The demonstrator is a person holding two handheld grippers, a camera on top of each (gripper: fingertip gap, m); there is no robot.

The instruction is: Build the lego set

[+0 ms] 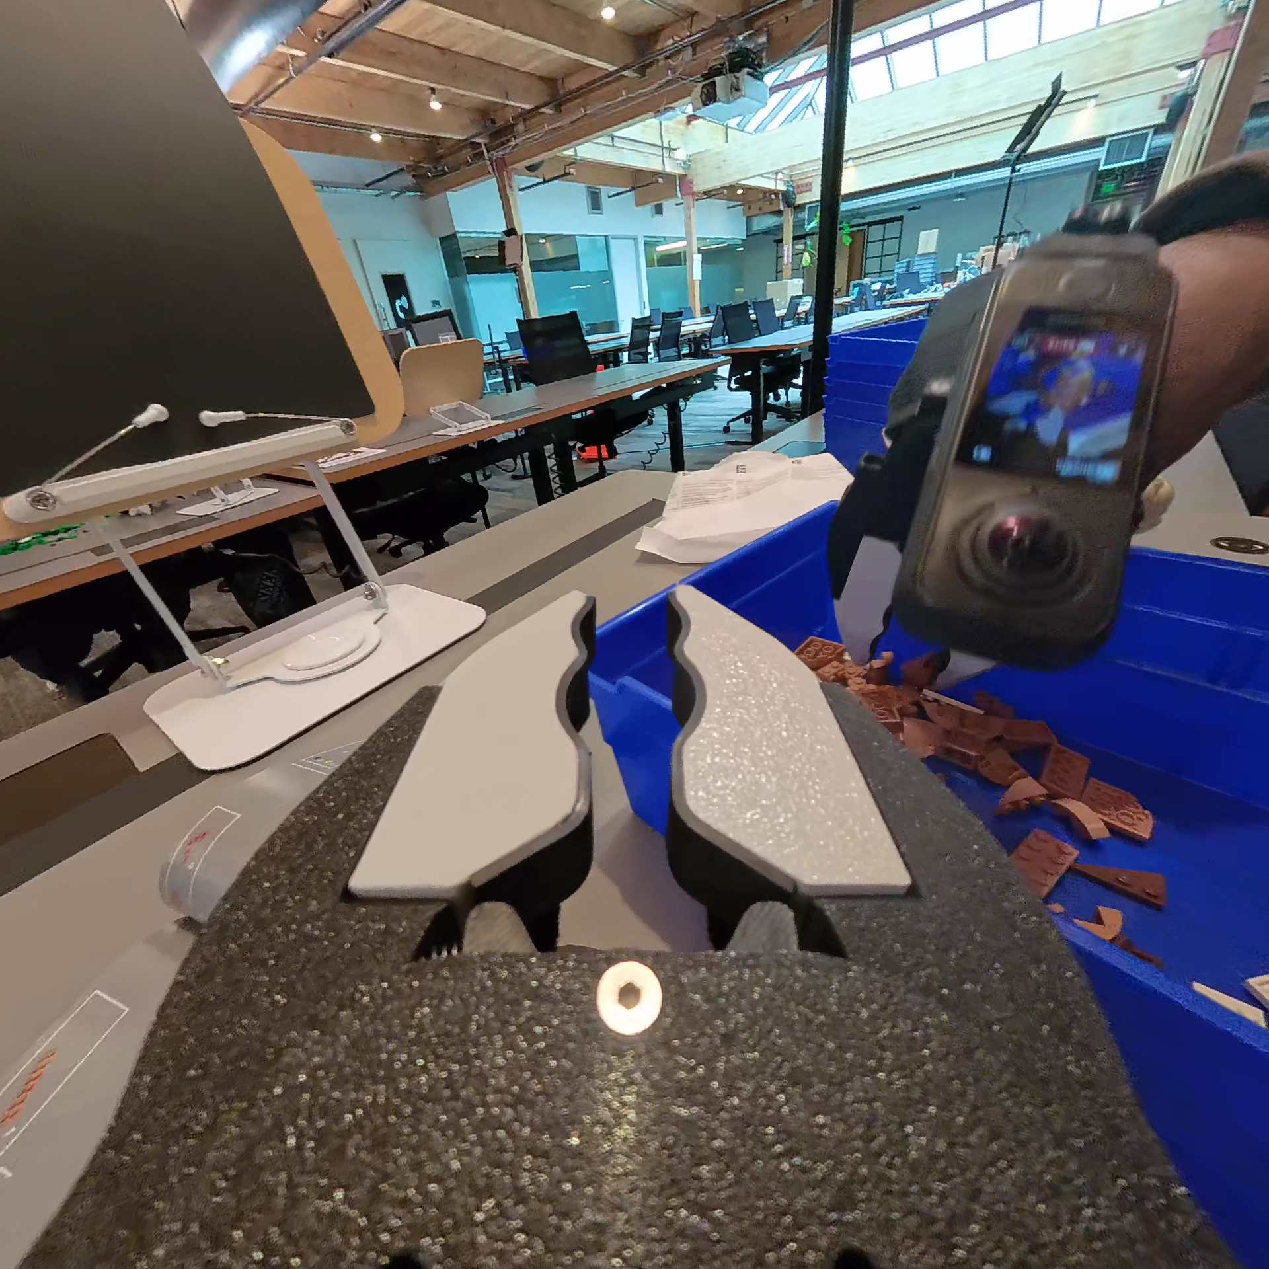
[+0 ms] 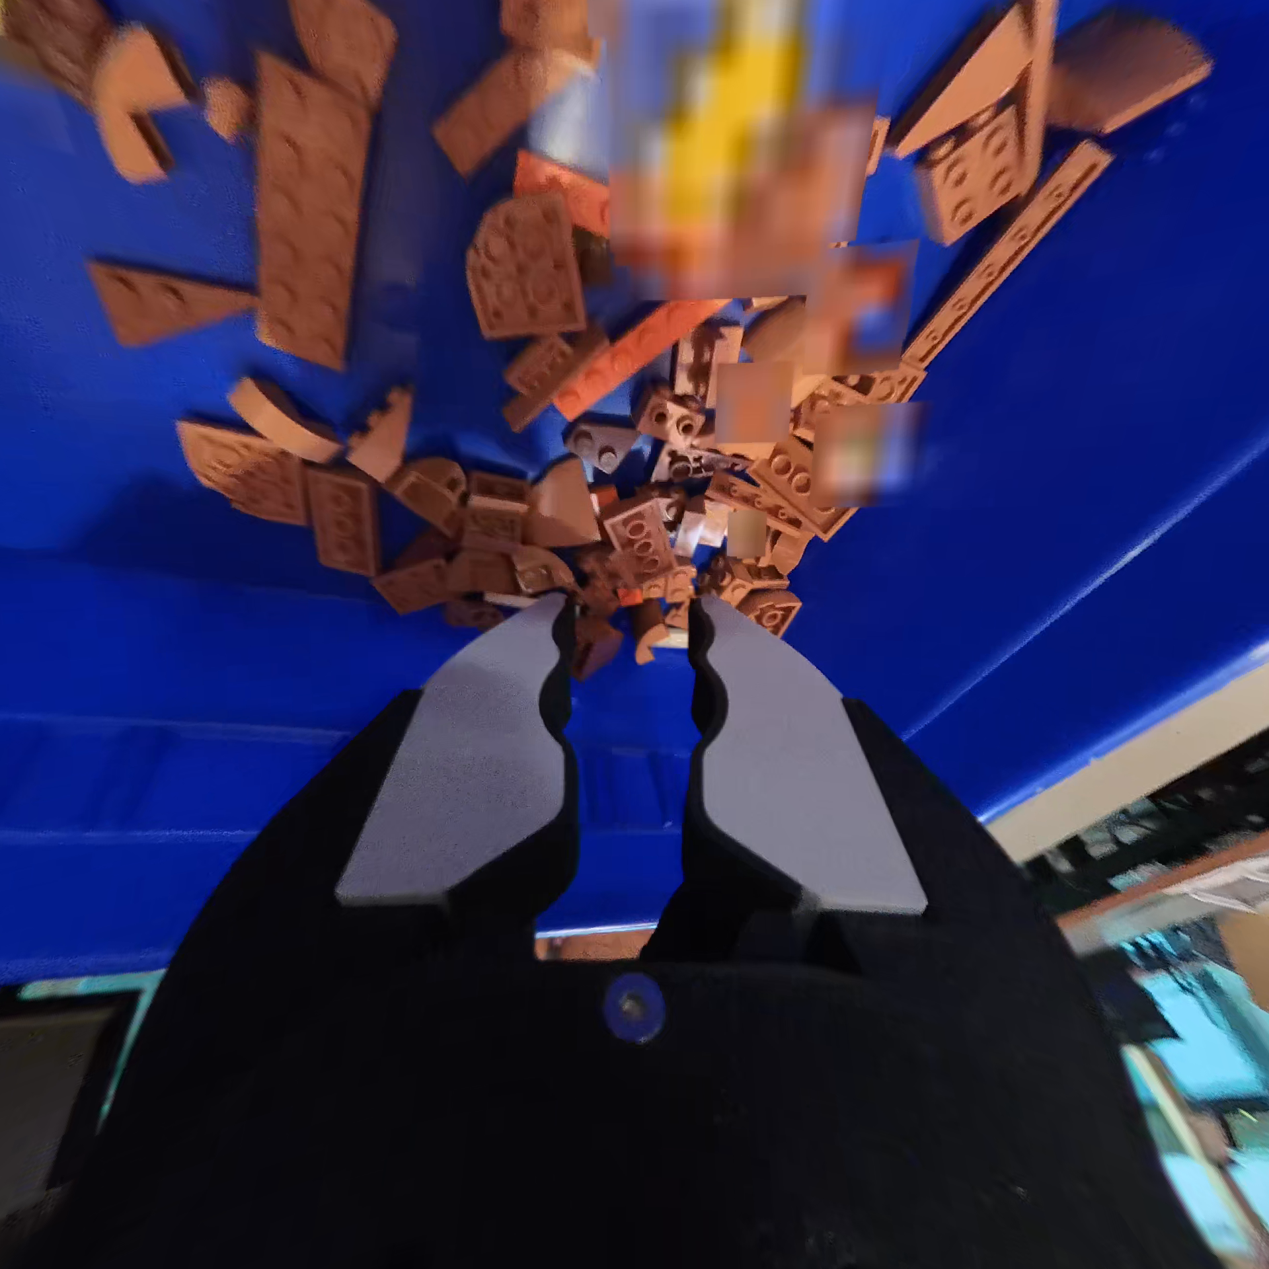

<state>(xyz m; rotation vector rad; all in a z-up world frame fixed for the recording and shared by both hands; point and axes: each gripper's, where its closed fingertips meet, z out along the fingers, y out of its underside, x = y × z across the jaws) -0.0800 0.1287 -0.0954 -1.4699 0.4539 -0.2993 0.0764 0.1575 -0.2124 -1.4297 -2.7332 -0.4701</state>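
A blue bin [image 1: 1181, 659] holds a heap of loose brown lego pieces [image 1: 975, 741]. My left gripper [image 1: 628, 604] is open and empty, held over the grey table beside the bin's near left corner. My right gripper [image 2: 628, 608] is open, its tips down in the heap of brown pieces [image 2: 522, 275] inside the bin [image 2: 172, 618]. Small pieces lie between its fingers; nothing is clamped. In the left wrist view the right gripper [image 1: 899, 662] shows with its camera body [image 1: 1030, 446], tips in the heap.
A white tablet stand [image 1: 275, 659] with a dark screen [image 1: 137, 240] stands on the table at left. White paper sheets [image 1: 741, 494] lie behind the bin. More blue bins [image 1: 865, 371] are stacked farther back. A black pole [image 1: 831, 206] rises behind. The left gripper's tips are roughly 20 cm from the right gripper's.
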